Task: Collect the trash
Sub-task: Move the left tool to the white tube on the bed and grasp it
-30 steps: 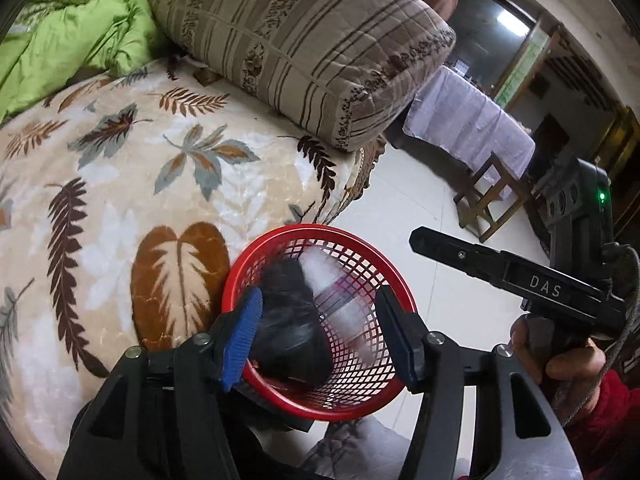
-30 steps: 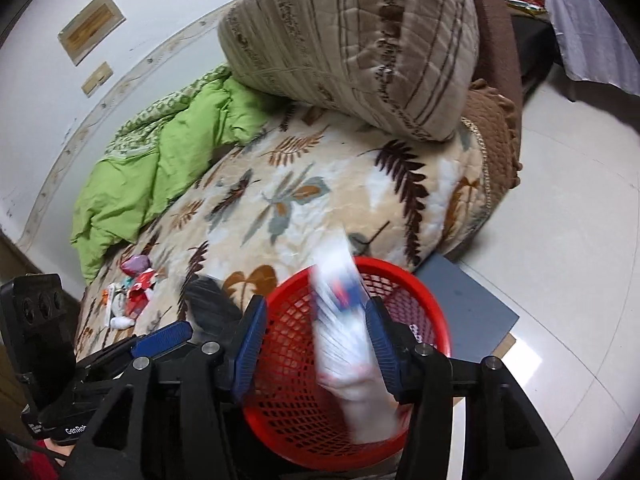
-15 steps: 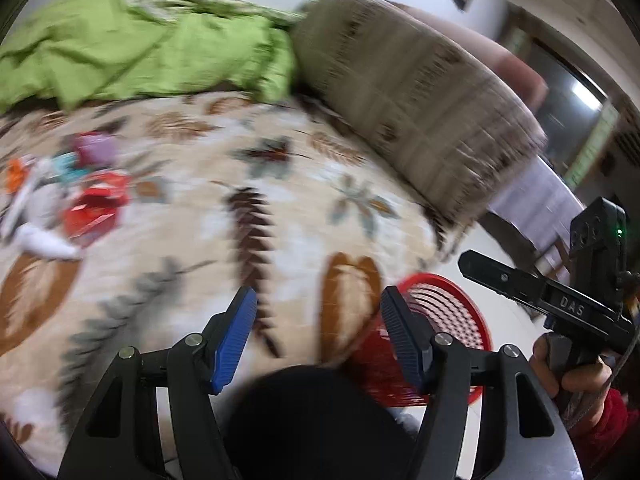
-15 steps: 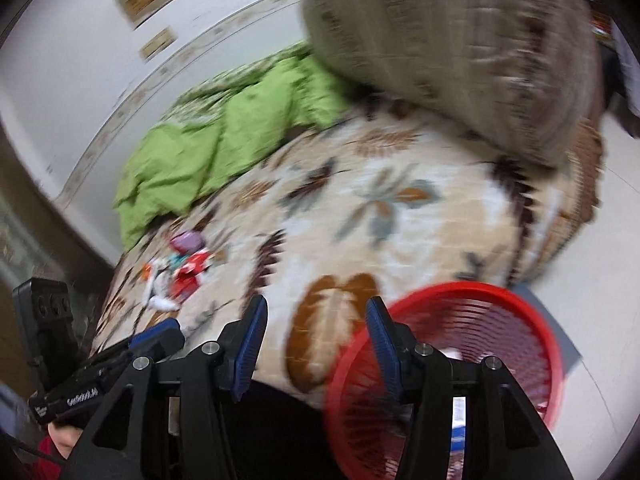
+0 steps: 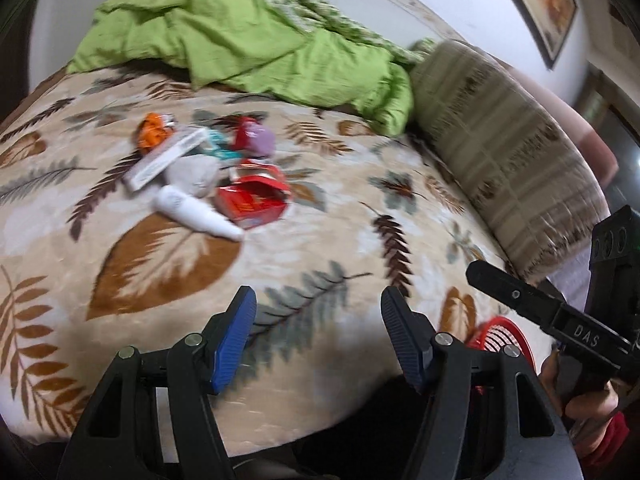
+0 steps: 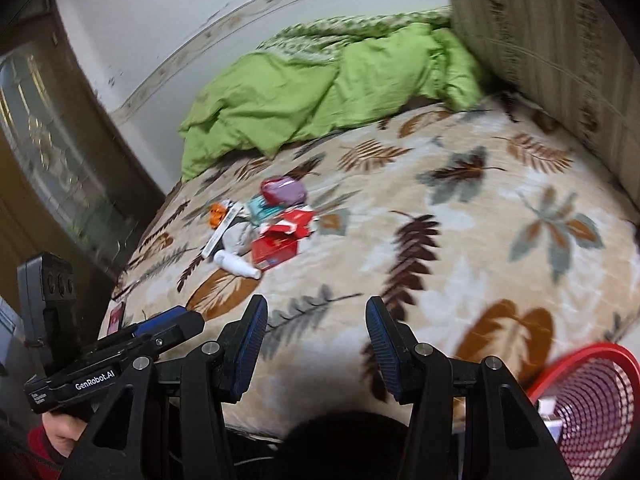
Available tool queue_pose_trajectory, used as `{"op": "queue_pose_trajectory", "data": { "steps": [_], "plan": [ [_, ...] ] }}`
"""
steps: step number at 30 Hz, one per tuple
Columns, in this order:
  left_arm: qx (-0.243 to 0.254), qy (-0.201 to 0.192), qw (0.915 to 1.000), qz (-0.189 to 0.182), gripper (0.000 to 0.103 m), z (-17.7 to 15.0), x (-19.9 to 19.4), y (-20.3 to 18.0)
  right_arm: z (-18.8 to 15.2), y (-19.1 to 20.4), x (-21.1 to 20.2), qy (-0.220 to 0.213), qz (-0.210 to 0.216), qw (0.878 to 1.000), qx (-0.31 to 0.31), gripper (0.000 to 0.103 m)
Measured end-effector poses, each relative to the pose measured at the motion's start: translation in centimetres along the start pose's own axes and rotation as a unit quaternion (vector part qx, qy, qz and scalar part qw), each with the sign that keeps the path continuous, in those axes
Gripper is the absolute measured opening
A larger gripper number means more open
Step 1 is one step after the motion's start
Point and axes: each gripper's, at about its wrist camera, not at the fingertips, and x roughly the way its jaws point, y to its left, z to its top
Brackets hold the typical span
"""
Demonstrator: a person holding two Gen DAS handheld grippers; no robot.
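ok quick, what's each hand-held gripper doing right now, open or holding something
Left hand-held gripper: open, holding nothing, above the bed blanket.
Right hand-held gripper: open, holding nothing, beside the red basket.

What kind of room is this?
Most likely a bedroom. There is a bed with a leaf-patterned blanket, a rumpled green quilt and a big striped pillow. A red mesh basket stands beside the bed.
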Motion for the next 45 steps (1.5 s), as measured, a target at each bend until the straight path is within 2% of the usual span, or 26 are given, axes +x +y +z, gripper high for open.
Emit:
{"op": "queue_pose_trajectory", "data": {
  "steps": [6,10,15,21,27,29,31,35,39,42,45],
  "plan": [
    [-0.050,-0.008,0.9982,0.032,0.064,0.8,0.0,4.1,1.0,1.6,4.1,0.009,-0.008,1.000,-0.016,0.054],
    [-0.097,-0.007,0.9937,0.054,0.064,1.5,0.8,7.4,1.2,1.7,6.3,0.018,-0.020,1.000,-0.016,0.054],
    [-0.135,0.001,0.9889,0.062,0.064,3.1,3.5,9.6,0.6,1.1,7.6,0.033,-0.011,0.999,-0.004,0.054],
    [-0.188,0.006,0.9802,0.063,0.064,5.5,8.2,11.3,0.5,0.1,7.5,0.026,0.006,0.999,0.023,0.054],
    [-0.195,0.020,0.9754,0.100,0.059,6.9,12.7,11.8,0.3,-0.1,7.2,0.018,0.023,0.999,0.029,0.054],
    [-0.185,0.013,0.9764,0.112,0.051,7.1,13.2,11.8,0.3,-0.3,7.2,0.018,0.027,0.999,0.035,0.054],
    [-0.161,0.013,0.9795,0.121,0.037,7.0,13.2,11.5,0.3,-0.5,7.3,0.020,0.030,0.999,0.039,0.054],
    [-0.145,0.008,0.9836,0.107,0.037,6.2,12.0,11.5,0.5,-0.4,7.8,0.029,0.033,0.998,0.037,0.054],
    [-0.120,-0.006,0.9892,0.085,0.036,5.4,8.5,10.9,0.8,0.3,8.4,0.045,0.037,0.998,0.023,0.054],
    [-0.087,-0.019,0.9921,0.089,0.035,4.6,6.6,10.1,1.3,0.7,9.2,0.055,0.050,0.997,0.010,0.054],
    [-0.083,-0.035,0.9918,0.091,0.035,4.3,5.9,10.2,2.9,1.7,10.3,0.046,0.039,0.998,-0.009,0.054]
  ]
}}
